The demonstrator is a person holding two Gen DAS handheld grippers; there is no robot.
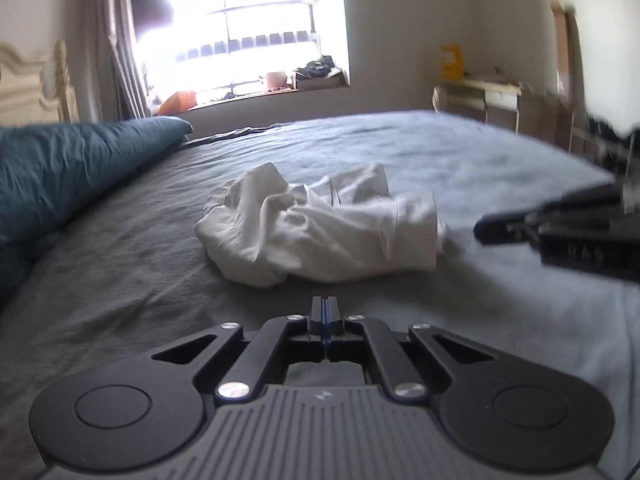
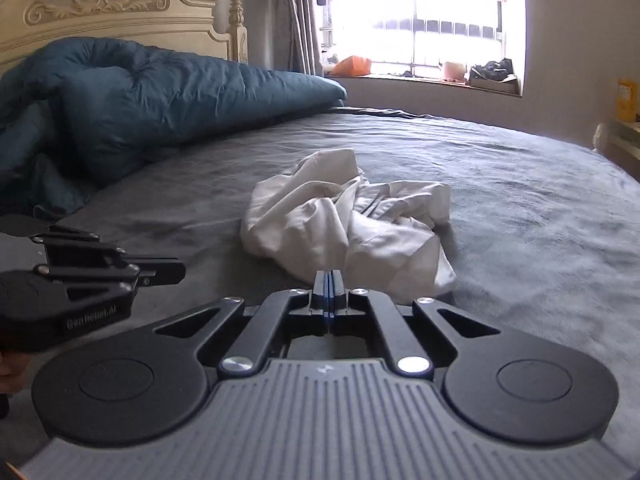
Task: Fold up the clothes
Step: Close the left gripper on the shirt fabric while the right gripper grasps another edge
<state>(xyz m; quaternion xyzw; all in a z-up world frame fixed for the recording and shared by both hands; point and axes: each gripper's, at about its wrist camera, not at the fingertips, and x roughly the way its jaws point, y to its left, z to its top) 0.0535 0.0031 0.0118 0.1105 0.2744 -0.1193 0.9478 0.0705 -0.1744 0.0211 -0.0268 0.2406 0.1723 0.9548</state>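
So the white garment [image 1: 320, 224] is just a crumpled heap sitting out in the middle of the grey bed [image 1: 120, 280], with the teal duvet [image 2: 160, 92] bunched up well off at about 10 o'clock near the headboard [image 2: 108, 8]. Nothing's folded or even spread yet, so I'd call this the very start: the reach-in before the first grab. The left gripper [image 1: 326, 308] has its fingers clenched together with nothing in them, pointed at the heap at 12 o'clock but short of it. Same deal with the right gripper [image 2: 329, 284], clenched and empty, tips near the closest edge of the cloth, can't tell if they're touching it. From the left wrist view the right one comes in from 3 o'clock. Next move, as I see it: both need to open up, find an edge or corner on each side, pinch, then lift and spread it flat. The tricky bit is picking a single layer out of that wad.
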